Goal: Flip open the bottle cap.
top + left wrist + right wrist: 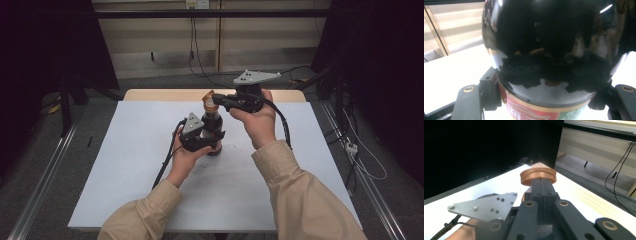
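Left tool point(216, 136) clamped on dark bottle point(214, 131) (upright on table point(125, 165)). Right tool point(216, 100) pinches copper cap point(209, 102), lifted clear; uncapping looks done, cap not yet set down.

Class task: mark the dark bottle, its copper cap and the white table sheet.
dark bottle point(554, 37), left gripper view, glossy shoulder.
copper cap point(537, 175), right gripper view, rim.
white table sheet point(125, 150), high view, bare left part.

The dark bottle point(549, 57) is cropped above and below; its label point(536, 112) print is blurred, cut off beneath the black body.
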The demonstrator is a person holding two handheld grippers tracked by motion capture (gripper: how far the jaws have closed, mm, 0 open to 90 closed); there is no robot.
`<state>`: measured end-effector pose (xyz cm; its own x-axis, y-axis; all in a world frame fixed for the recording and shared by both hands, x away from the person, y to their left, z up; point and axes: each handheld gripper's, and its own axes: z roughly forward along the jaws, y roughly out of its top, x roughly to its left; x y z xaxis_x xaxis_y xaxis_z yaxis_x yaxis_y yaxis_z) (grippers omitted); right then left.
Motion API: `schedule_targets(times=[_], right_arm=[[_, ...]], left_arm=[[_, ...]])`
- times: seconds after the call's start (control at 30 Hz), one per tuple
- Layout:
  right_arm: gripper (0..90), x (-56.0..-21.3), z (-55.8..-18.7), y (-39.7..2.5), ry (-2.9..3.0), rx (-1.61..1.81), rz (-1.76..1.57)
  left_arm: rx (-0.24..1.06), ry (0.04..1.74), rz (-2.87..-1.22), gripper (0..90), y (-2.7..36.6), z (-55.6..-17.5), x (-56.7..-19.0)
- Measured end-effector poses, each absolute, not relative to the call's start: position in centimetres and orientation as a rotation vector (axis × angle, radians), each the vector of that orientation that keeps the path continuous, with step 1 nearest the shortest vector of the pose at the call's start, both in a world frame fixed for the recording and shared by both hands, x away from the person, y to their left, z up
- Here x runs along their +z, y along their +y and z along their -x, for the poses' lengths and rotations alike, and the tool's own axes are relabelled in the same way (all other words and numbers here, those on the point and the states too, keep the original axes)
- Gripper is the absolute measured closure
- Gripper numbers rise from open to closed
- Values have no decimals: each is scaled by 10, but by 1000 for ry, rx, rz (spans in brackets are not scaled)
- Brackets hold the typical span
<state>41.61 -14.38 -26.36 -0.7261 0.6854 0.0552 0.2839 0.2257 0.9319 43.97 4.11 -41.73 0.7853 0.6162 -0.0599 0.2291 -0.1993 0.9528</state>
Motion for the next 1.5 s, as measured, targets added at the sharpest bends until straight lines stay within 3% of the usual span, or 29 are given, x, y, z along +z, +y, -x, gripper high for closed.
schedule_targets(times=[1.5], right_arm=[[900,-266,-425,-137,2144,1506,-907]], left_arm=[[397,659,-1775,297,40,-440,-418]])
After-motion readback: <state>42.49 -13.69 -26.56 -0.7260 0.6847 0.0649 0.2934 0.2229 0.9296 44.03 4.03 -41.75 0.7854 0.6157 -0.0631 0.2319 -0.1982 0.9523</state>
